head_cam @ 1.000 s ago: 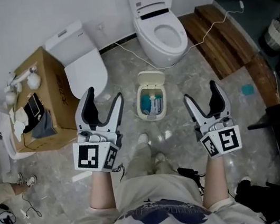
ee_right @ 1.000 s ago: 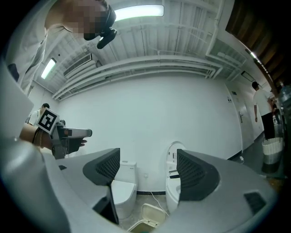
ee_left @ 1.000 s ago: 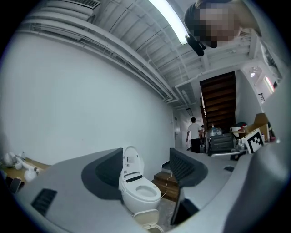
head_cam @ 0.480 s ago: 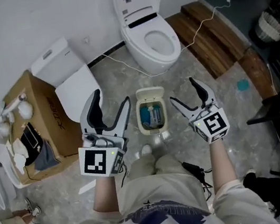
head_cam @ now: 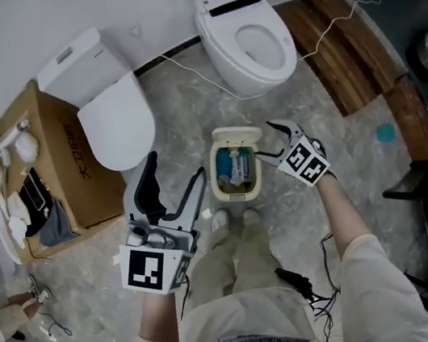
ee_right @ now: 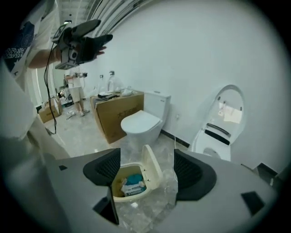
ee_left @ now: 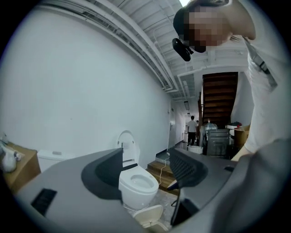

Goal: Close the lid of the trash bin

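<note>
Although the cardboard box (head_cam: 75, 174) and the closed toilet (head_cam: 110, 119) at the left stand well apart from the job, they do hem in the floor on that side. The left gripper (head_cam: 174, 169) hangs above the person's left leg, jaws spread, nothing between them; its own view looks past them to the far wall, so it is no help in steadying anything.

The trash bin (head_cam: 234, 171) sits on the stone floor just ahead of the person's shoes (head_cam: 221, 220), between the two toilets. Its lid (head_cam: 238, 133) is raised on the far side, and a blue-and-white packet (head_cam: 236, 164) lies on top of the rubbish inside. I judge that the packet could stop the lid seating flat if it stands above the rim.

Just right of the bin, the right gripper (head_cam: 270, 141) is low and near the lid but apart from it. Its jaws are wide and empty, and its view shows the lid (ee_right: 152, 170) upright in the gap ahead. The main risk, I think, lies here — a push on the back face or near the hinge would drive the lid further open. A sideways shove would probably slide or tip the light, unbraced bin on the smooth floor. A jaw tip could also slip off the lid's thin edge and drop into the rubbish.

Further right, the open toilet (head_cam: 252, 36) and the wooden step (head_cam: 339, 46) lie clear of any likely motion.
</note>
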Available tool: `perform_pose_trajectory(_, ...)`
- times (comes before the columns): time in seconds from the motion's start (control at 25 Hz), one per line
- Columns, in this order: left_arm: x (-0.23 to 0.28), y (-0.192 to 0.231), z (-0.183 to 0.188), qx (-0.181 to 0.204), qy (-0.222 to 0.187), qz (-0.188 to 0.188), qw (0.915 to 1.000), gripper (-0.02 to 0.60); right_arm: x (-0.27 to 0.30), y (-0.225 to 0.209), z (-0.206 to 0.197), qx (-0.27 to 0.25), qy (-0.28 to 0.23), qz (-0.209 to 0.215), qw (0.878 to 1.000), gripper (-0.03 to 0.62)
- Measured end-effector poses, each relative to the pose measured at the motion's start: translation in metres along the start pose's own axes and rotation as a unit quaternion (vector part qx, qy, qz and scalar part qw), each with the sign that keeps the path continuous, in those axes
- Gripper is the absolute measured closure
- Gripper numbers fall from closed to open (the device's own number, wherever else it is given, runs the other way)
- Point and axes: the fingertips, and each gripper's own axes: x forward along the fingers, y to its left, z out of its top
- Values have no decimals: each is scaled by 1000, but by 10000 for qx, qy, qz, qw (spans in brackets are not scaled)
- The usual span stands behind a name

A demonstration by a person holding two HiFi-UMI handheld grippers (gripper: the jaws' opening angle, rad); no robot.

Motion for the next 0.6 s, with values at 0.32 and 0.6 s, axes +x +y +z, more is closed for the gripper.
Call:
perform_pose_trajectory(0.32,6,14,-70,-14,339,298,9990,276,121,-14,-65,-419,837,867,9918,215)
perform_pose_trajectory(0.6,4,26,-106,-72,452,463,9979,276,150,-3,-93,-428,1180,1268,9840,214)
